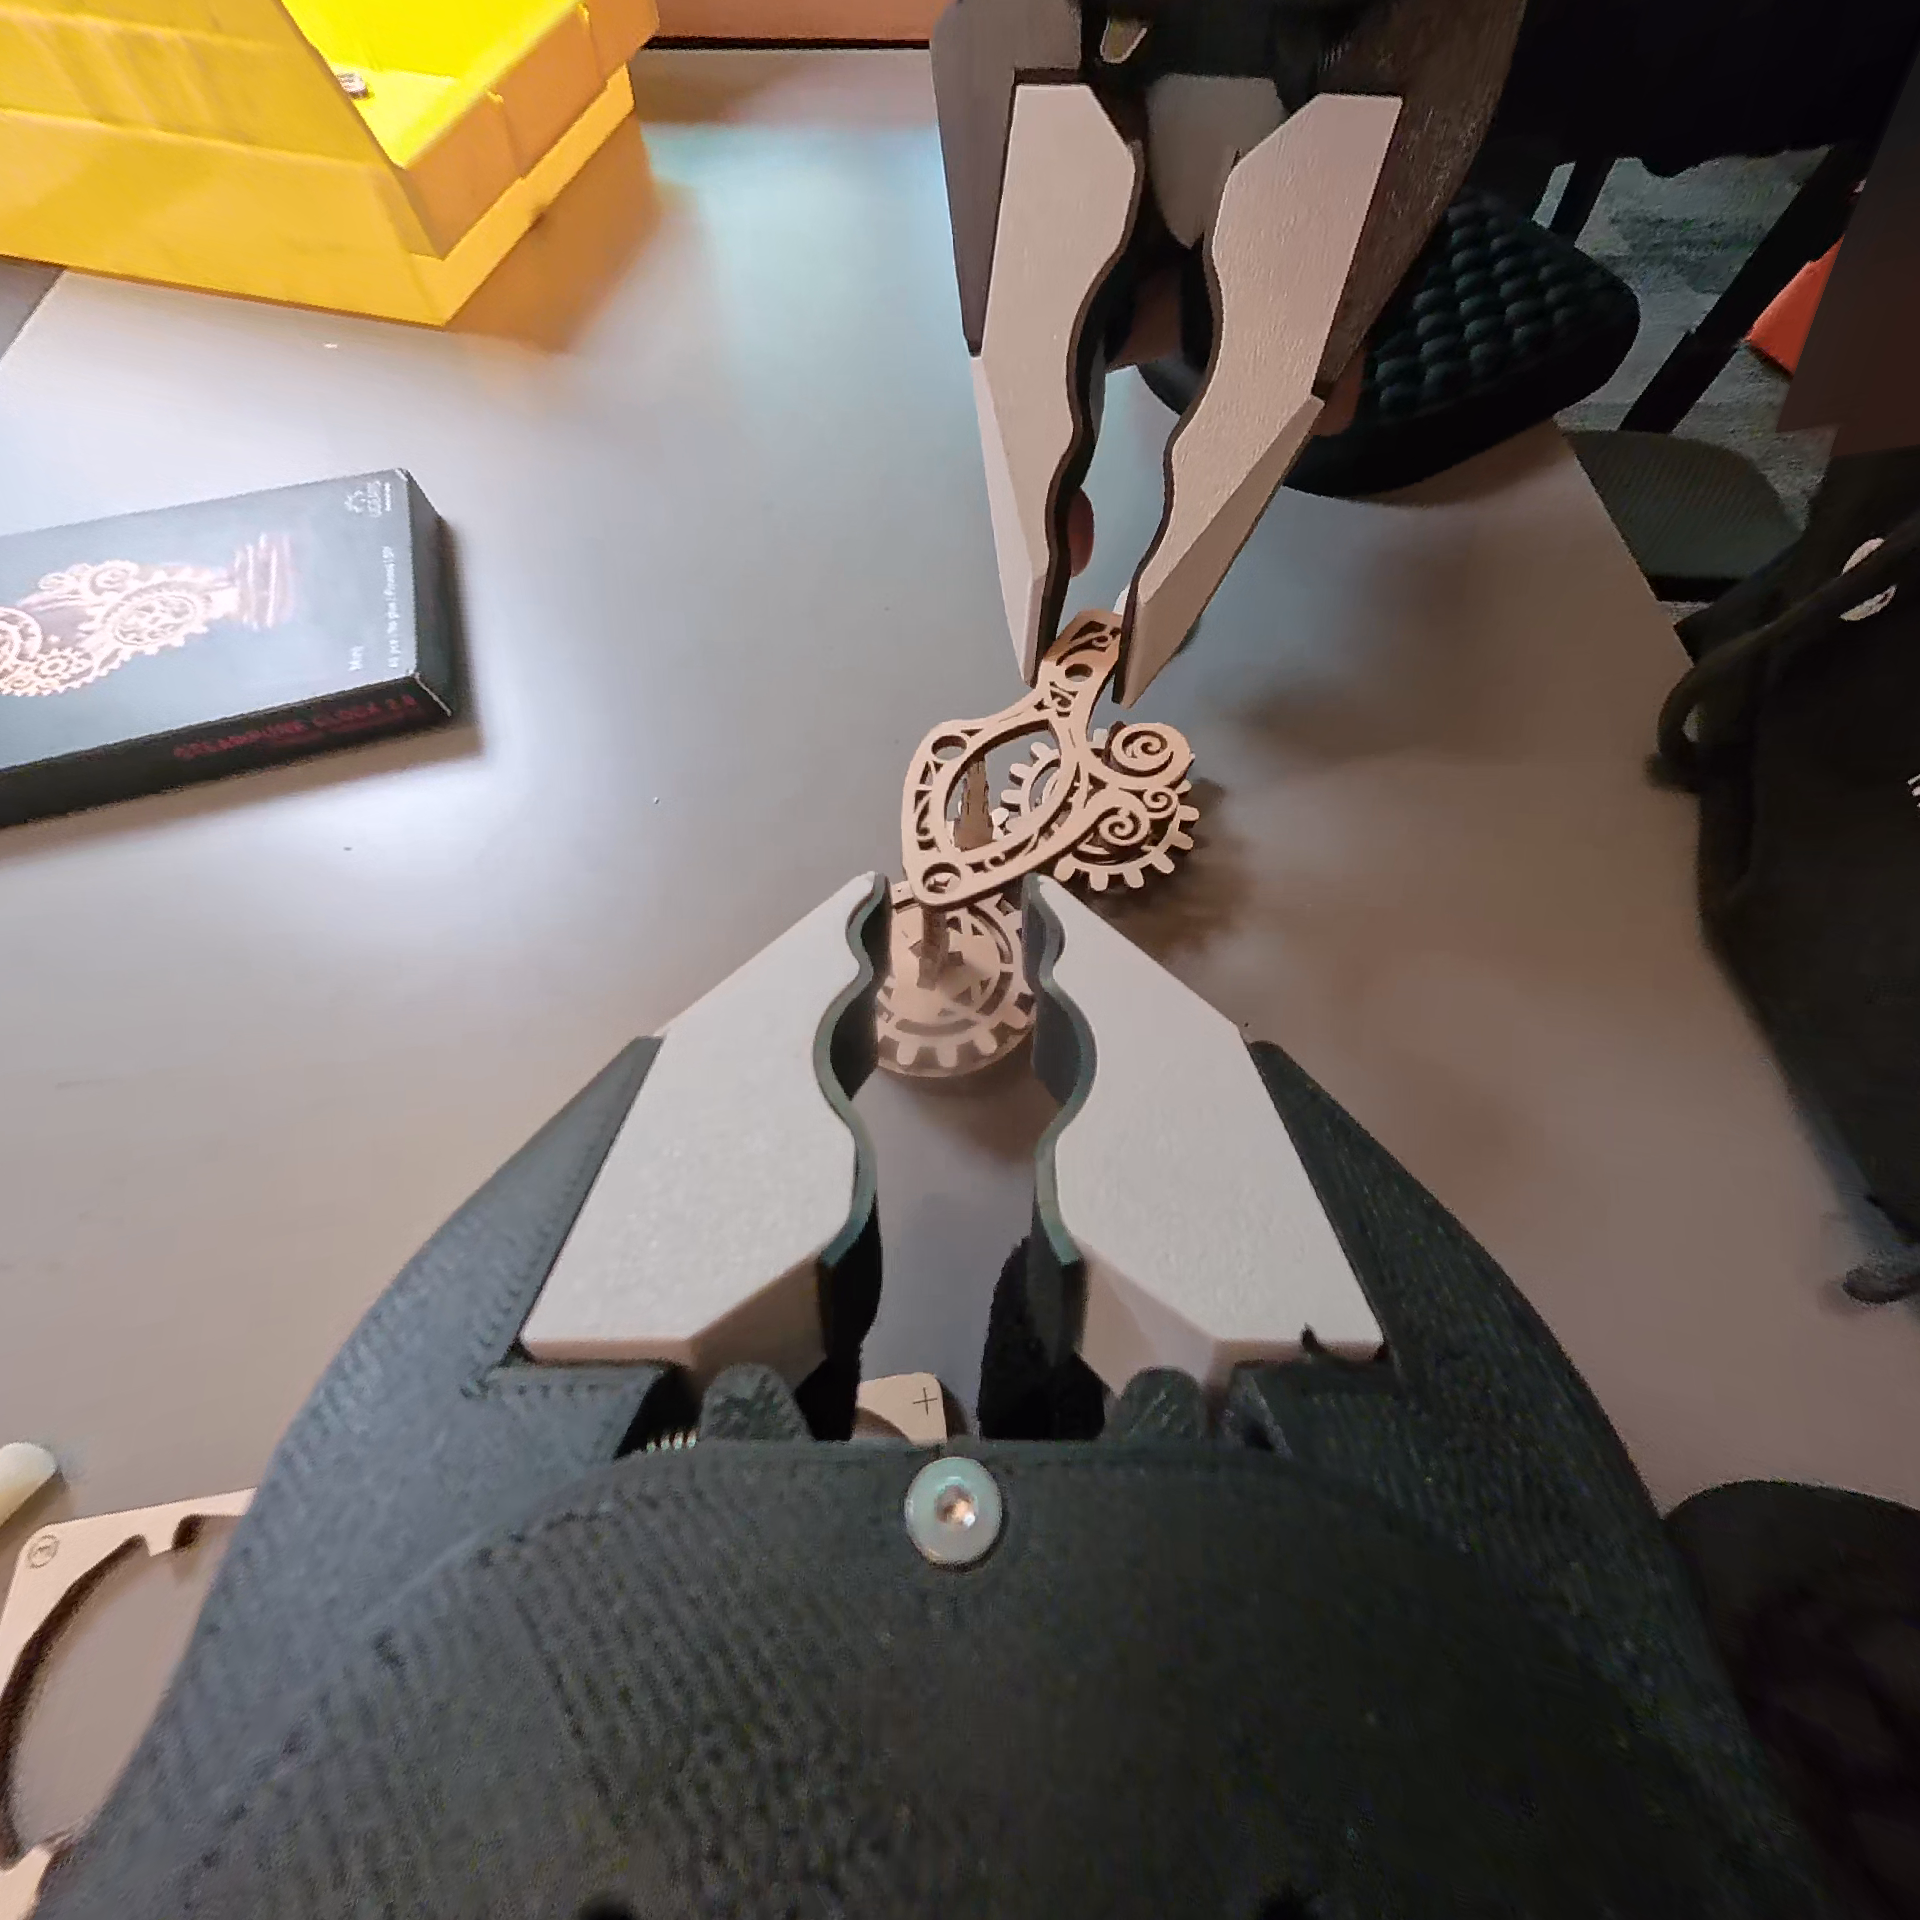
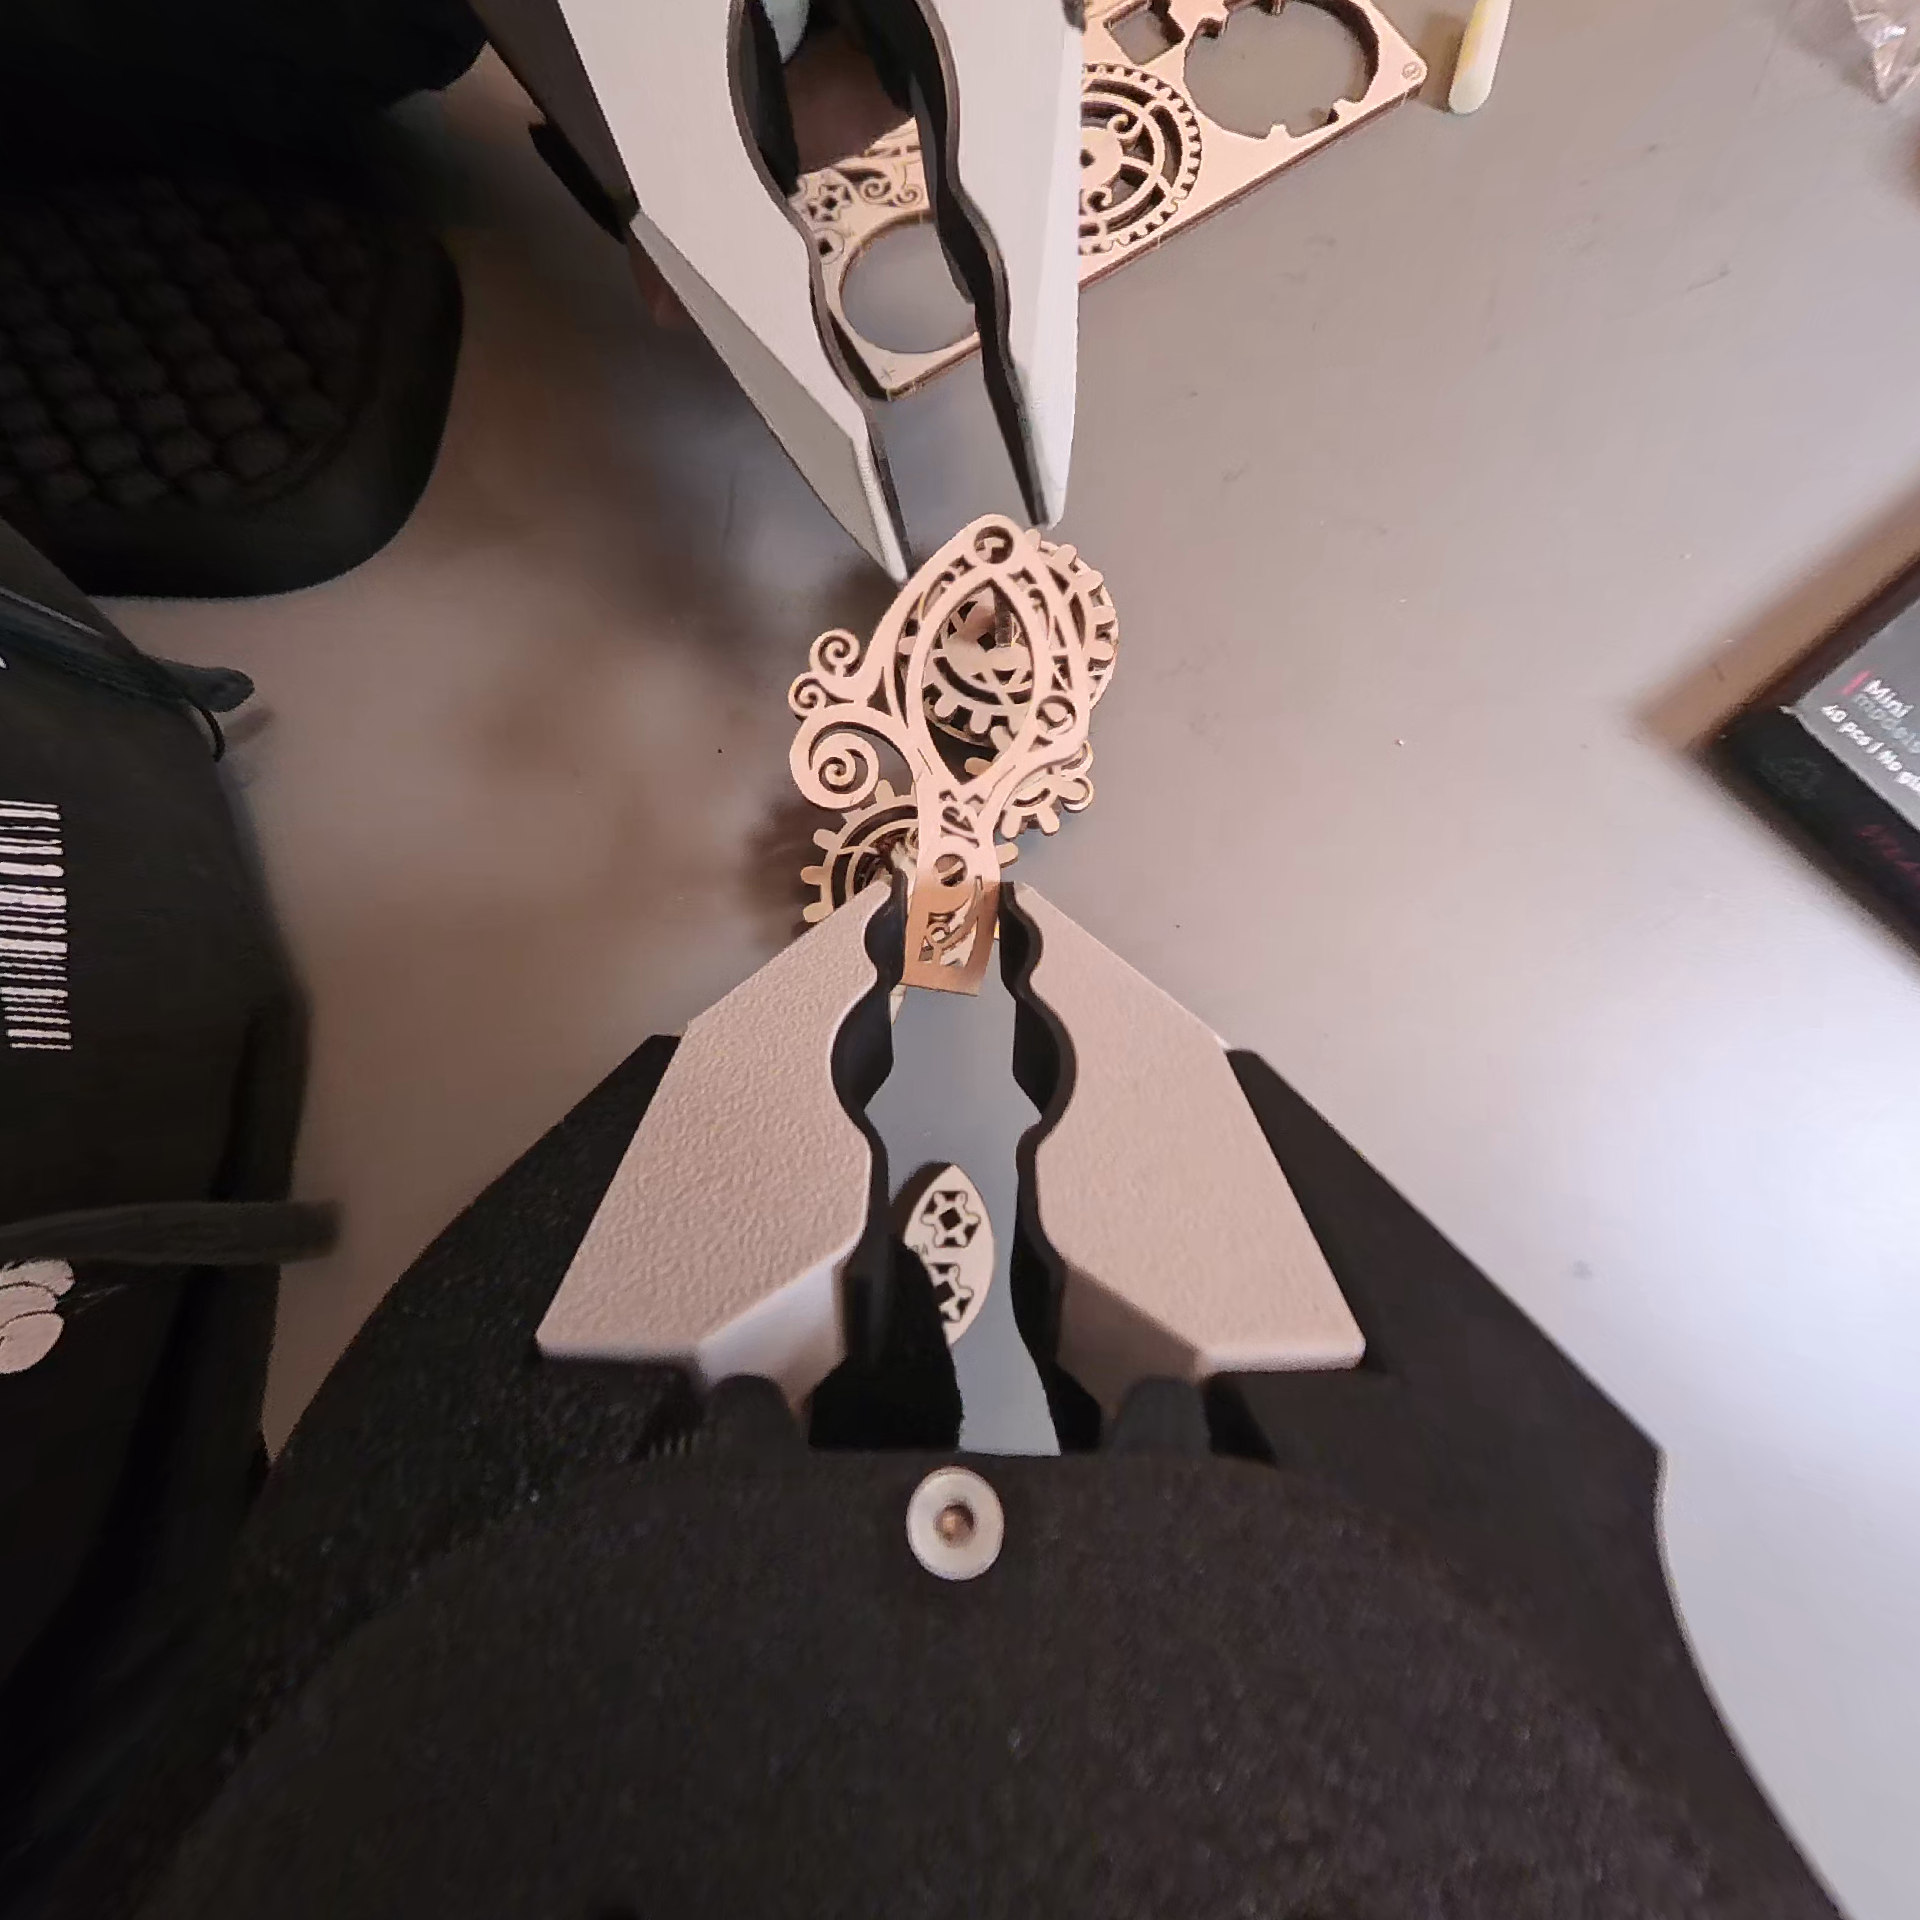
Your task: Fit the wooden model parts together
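A wooden gear assembly (image 1: 948, 1013) stands on the grey table (image 1: 416, 987). My left gripper (image 1: 954, 894) is shut on its round base, one finger on each side. My right gripper (image 2: 948, 899) is shut on the stem of a flat ornate openwork piece (image 2: 971, 675) and holds it tilted over the gears. In the left wrist view the right gripper (image 1: 1086, 675) comes down from above with that piece (image 1: 987, 810). A toothed gear with a spiral (image 1: 1138, 821) sits beside it. In the right wrist view the left gripper (image 2: 971, 530) reaches in from the top.
Yellow boxes (image 1: 312, 156) stand far left. A black product box (image 1: 208, 644) lies on the table. A punched-out wooden parts sheet (image 2: 1226, 177) lies behind the left gripper. A small oval wooden part (image 2: 951, 1231) lies under my right gripper. A black bag (image 2: 104, 935) and a chair (image 1: 1475, 332) border the table. The left gripper's tips are roughly 6 cm from the right gripper's.
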Demonstrator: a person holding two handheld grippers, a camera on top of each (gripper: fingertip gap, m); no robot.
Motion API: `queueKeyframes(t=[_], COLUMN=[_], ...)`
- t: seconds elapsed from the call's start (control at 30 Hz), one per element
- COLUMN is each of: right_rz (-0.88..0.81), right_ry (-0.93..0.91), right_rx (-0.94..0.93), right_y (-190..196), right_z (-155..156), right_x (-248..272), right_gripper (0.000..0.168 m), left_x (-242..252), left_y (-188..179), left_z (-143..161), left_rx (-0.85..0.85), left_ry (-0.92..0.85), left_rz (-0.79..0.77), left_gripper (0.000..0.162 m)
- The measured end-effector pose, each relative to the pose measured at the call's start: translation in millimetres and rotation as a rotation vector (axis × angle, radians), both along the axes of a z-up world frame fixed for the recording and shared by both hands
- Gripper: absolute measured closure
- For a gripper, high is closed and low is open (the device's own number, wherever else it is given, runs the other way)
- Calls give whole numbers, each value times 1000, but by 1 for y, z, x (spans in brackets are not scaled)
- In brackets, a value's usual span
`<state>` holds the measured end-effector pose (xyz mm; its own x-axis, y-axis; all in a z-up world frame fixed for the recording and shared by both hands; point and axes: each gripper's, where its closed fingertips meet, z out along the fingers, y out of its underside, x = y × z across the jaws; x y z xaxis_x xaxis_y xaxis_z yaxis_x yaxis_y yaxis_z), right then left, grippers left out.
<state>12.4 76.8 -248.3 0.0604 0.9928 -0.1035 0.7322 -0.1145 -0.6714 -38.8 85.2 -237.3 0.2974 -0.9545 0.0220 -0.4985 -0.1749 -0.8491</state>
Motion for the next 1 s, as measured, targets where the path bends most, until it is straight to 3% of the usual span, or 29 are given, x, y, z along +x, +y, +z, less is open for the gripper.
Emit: queueKeyframes(t=[1.0], right_rz=[-88], right_ry=[-13], right_rx=[-26], right_y=[-13], right_z=[0], right_x=[0], right_gripper=[151], left_x=[0], left_y=[-2], left_z=[-1], left_rx=[41], left_ry=[32], left_rz=[-10], left_gripper=[142])
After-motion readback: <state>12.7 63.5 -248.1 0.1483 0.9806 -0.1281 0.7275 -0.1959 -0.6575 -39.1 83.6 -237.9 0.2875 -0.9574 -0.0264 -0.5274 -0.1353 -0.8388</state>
